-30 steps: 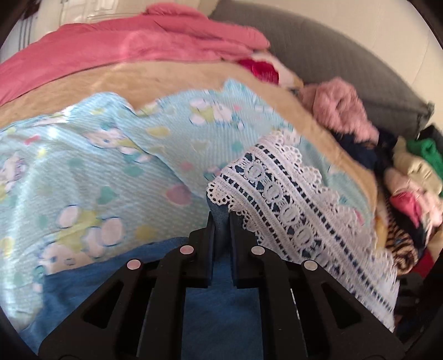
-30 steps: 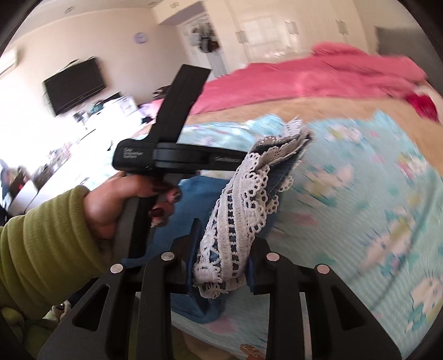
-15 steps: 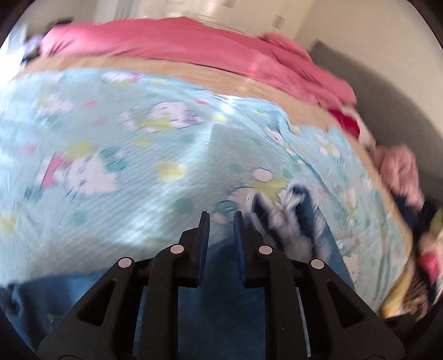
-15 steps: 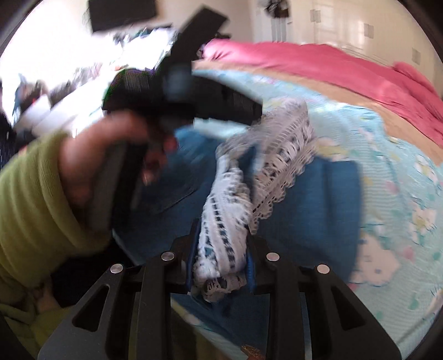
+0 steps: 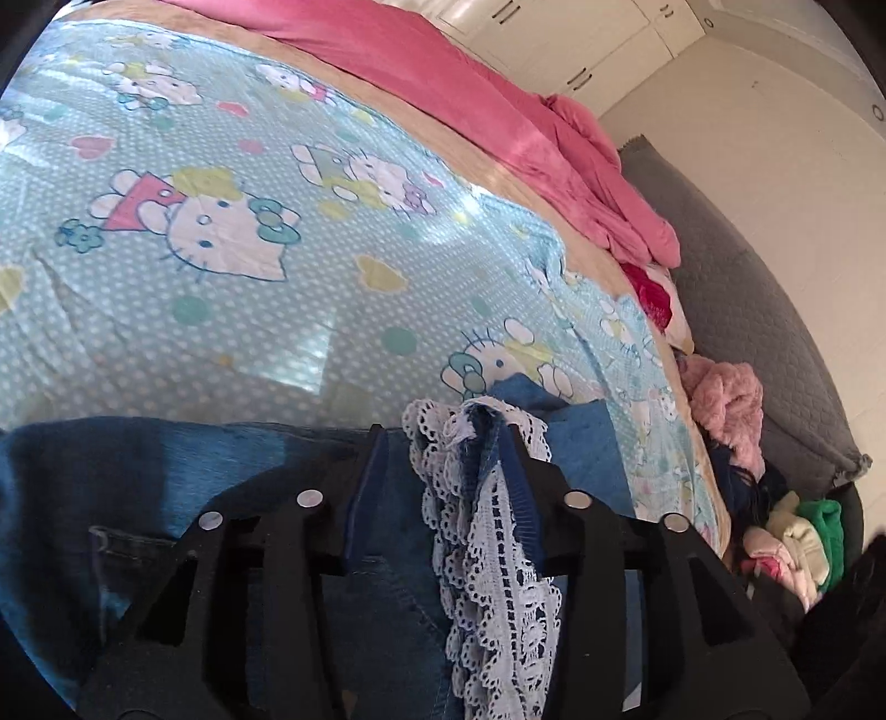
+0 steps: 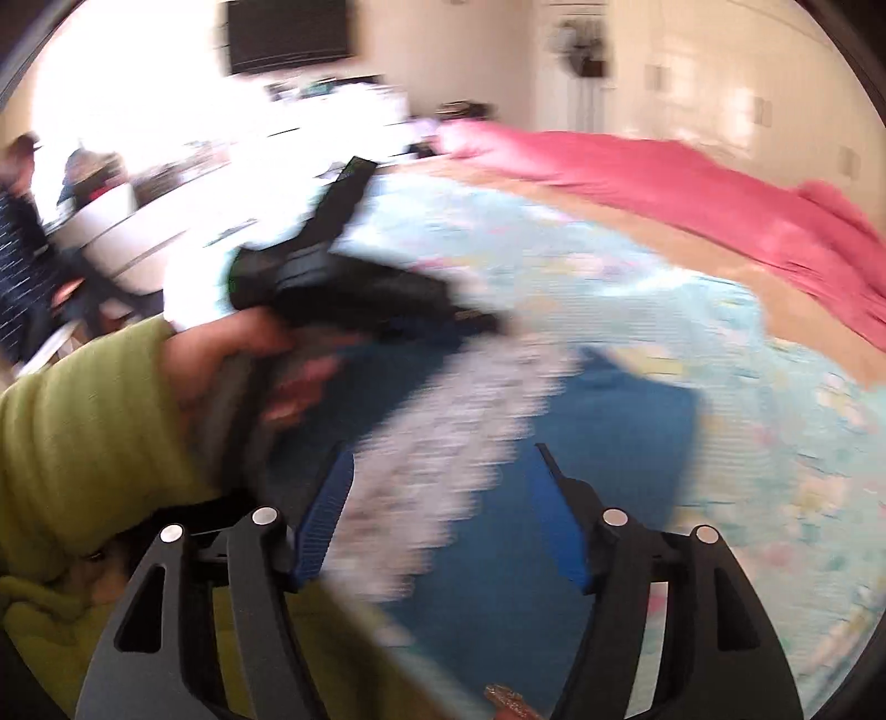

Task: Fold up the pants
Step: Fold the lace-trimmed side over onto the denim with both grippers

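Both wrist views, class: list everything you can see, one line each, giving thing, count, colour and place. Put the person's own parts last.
pants: one pair, blue denim, folded at the bed's near edge
lace hem: one, white, between the left gripper's fingers
bedsheet: one, light blue with cartoon cats, over the bed
blanket: one, pink, at the bed's far side
headboard: one, grey, right of the bed
clothes pile: several, mixed colours, by the headboard
television: one, black, on the far wall
left gripper: black, jaws opening around the lace
right gripper: black with blue pads, jaws opening, lace between them
sleeve: green, on the left arm
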### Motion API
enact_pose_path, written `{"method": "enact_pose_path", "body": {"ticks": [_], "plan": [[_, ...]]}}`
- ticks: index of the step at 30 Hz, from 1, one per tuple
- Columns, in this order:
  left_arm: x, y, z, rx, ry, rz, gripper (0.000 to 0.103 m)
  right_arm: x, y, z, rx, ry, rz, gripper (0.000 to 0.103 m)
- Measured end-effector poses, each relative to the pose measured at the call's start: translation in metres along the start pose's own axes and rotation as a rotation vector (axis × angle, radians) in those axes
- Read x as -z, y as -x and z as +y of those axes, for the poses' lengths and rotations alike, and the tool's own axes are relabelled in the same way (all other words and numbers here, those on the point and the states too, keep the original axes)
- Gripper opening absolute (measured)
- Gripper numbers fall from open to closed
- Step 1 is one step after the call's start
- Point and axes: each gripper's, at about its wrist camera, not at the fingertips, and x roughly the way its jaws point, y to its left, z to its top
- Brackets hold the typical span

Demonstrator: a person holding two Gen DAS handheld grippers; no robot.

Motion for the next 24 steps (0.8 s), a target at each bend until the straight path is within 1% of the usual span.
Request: {"method": "enact_pose_path", "body": {"ticks": [1, 3, 4, 7, 8, 9, 10, 11, 12, 13, 15, 17, 18, 20, 21, 22, 23, 24], "plan": [[0.0, -0.003, 0.0, -0.004, 0.001, 0.006, 0.041, -0.002, -0.003, -0.022, 0.046, -0.056, 0.012, 0.064], [-0.001, -0.01, 0.001, -0.007, 0.015, 0.017, 0.045, -0.004, -0.014, -0.06, 0.075, -0.175, 0.038, 0.064], [-0.002, -0.013, 0.0, -0.006, 0.022, 0.02, 0.047, -0.007, -0.021, -0.071, 0.09, -0.217, 0.048, 0.064], [-0.003, -0.019, 0.0, -0.008, 0.036, 0.018, 0.046, -0.013, -0.046, -0.111, 0.128, -0.318, 0.08, 0.064], [-0.004, -0.021, -0.002, -0.012, 0.033, 0.017, 0.042, -0.016, -0.055, -0.12, 0.128, -0.33, 0.092, 0.064], [-0.003, -0.024, -0.004, -0.007, 0.033, 0.024, 0.019, -0.016, -0.064, -0.129, 0.118, -0.341, 0.105, 0.064], [-0.003, -0.026, -0.005, -0.003, 0.037, 0.025, 0.011, -0.018, -0.077, -0.138, 0.108, -0.365, 0.123, 0.058], [-0.002, -0.026, -0.007, -0.013, 0.033, 0.02, 0.011, -0.018, -0.086, -0.142, 0.082, -0.379, 0.144, 0.044], [-0.002, -0.024, -0.009, -0.014, 0.021, 0.012, 0.011, -0.019, -0.096, -0.147, 0.041, -0.384, 0.168, 0.013], [-0.003, -0.021, -0.011, -0.007, 0.009, 0.002, 0.011, -0.018, -0.091, -0.139, 0.034, -0.382, 0.167, 0.012], [-0.006, -0.016, -0.018, -0.003, -0.029, -0.017, 0.011, -0.019, -0.082, -0.133, 0.05, -0.351, 0.14, 0.012], [-0.007, -0.017, -0.026, -0.036, -0.084, -0.022, 0.011, -0.018, -0.076, -0.132, 0.075, -0.342, 0.124, 0.011], [-0.006, -0.022, -0.029, -0.072, -0.113, -0.013, 0.011, -0.015, -0.08, -0.132, 0.089, -0.34, 0.134, 0.012], [-0.002, -0.031, -0.028, -0.136, -0.133, 0.012, 0.013, -0.014, -0.089, -0.131, 0.136, -0.325, 0.158, 0.02], [0.001, -0.033, -0.027, -0.156, -0.135, 0.018, 0.016, -0.012, -0.09, -0.128, 0.156, -0.309, 0.164, 0.024], [0.002, -0.031, -0.025, -0.163, -0.137, 0.017, 0.02, -0.011, -0.086, -0.126, 0.165, -0.306, 0.155, 0.029], [0.002, -0.026, -0.025, -0.168, -0.142, 0.015, 0.021, -0.01, -0.08, -0.124, 0.17, -0.304, 0.141, 0.032], [0.002, -0.02, -0.026, -0.188, -0.158, 0.008, 0.026, -0.009, -0.069, -0.121, 0.175, -0.293, 0.12, 0.038]]}}
